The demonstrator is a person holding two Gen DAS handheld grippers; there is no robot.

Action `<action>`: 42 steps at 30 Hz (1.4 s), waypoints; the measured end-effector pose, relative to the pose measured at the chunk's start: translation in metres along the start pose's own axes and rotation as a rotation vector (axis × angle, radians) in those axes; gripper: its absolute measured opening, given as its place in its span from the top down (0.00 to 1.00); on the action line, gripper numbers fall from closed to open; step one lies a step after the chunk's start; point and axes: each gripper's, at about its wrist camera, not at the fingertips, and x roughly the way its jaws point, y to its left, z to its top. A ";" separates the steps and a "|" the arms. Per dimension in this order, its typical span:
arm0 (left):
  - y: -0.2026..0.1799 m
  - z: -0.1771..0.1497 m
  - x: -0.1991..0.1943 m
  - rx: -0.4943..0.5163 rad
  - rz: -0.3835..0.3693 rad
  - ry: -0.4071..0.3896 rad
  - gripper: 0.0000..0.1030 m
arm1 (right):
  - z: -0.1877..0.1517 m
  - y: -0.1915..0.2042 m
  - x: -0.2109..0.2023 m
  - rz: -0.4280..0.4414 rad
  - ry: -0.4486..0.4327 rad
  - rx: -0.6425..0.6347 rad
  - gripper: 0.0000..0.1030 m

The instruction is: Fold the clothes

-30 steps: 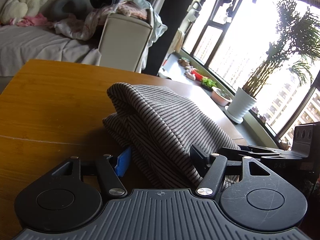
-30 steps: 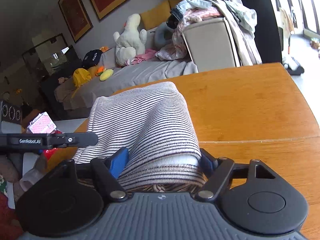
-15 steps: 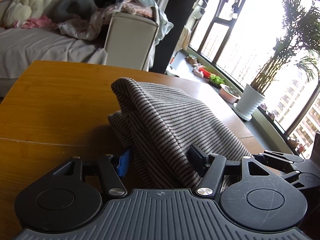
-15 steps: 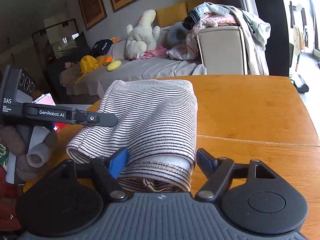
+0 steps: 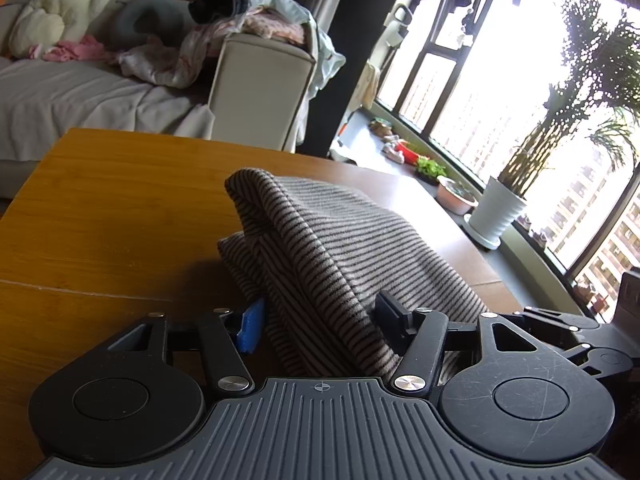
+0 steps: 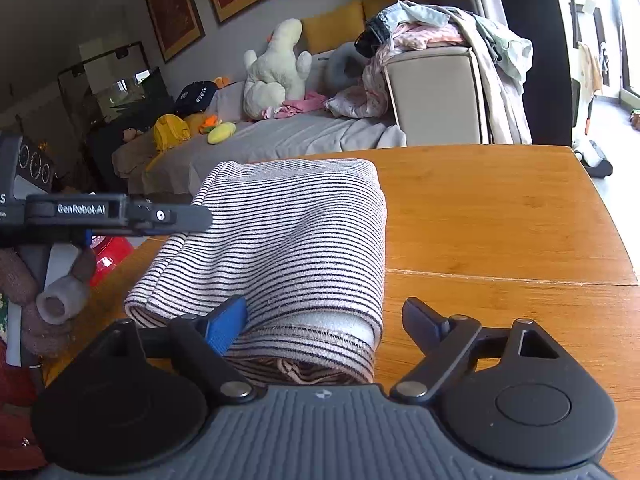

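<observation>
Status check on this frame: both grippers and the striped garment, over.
Left gripper shut on striped garment. Right gripper open, fingers astride its folded end. Garment lies folded on wooden table; nothing in the way.

Shirt [image 6: 288, 240]: on table [image 6: 500, 216], folded
Left gripper [image 5: 320, 316]: at shirt's left edge
Right gripper [image 6: 324, 320]: at its near edge
Sofa [image 6: 300, 136]: behind table

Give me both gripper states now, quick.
Left gripper: shut on the striped garment.
Right gripper: open, straddling the garment's folded end, not clamping it.
</observation>
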 end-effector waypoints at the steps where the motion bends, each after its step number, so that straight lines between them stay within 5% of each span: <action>1: 0.002 0.004 -0.003 -0.008 -0.006 -0.015 0.46 | 0.000 0.000 0.000 -0.001 -0.002 -0.002 0.15; 4: 0.011 0.015 -0.002 -0.046 -0.020 -0.022 0.46 | -0.001 -0.001 0.000 -0.003 -0.007 0.000 0.13; 9: 0.012 0.020 0.030 -0.073 -0.071 0.077 0.43 | -0.001 -0.003 0.001 -0.012 -0.013 0.014 0.11; 13: 0.001 0.036 0.021 -0.027 -0.152 -0.007 0.57 | 0.001 0.000 -0.005 -0.040 -0.032 -0.023 0.11; 19: 0.011 0.028 0.021 0.048 0.020 0.014 0.54 | 0.004 0.007 -0.006 -0.051 -0.037 -0.055 0.10; 27: 0.036 0.017 0.000 -0.086 -0.011 0.022 0.50 | 0.013 0.006 -0.011 -0.054 -0.044 -0.056 0.09; 31: 0.034 0.021 -0.001 -0.128 -0.041 0.038 0.43 | 0.031 -0.014 -0.018 0.016 -0.069 0.082 0.08; 35: 0.018 0.021 0.007 -0.105 -0.053 0.075 0.31 | 0.041 -0.031 -0.011 0.002 -0.044 0.142 0.07; 42: -0.007 0.014 0.020 -0.010 0.002 0.116 0.26 | 0.035 -0.040 0.014 0.011 0.028 0.165 0.07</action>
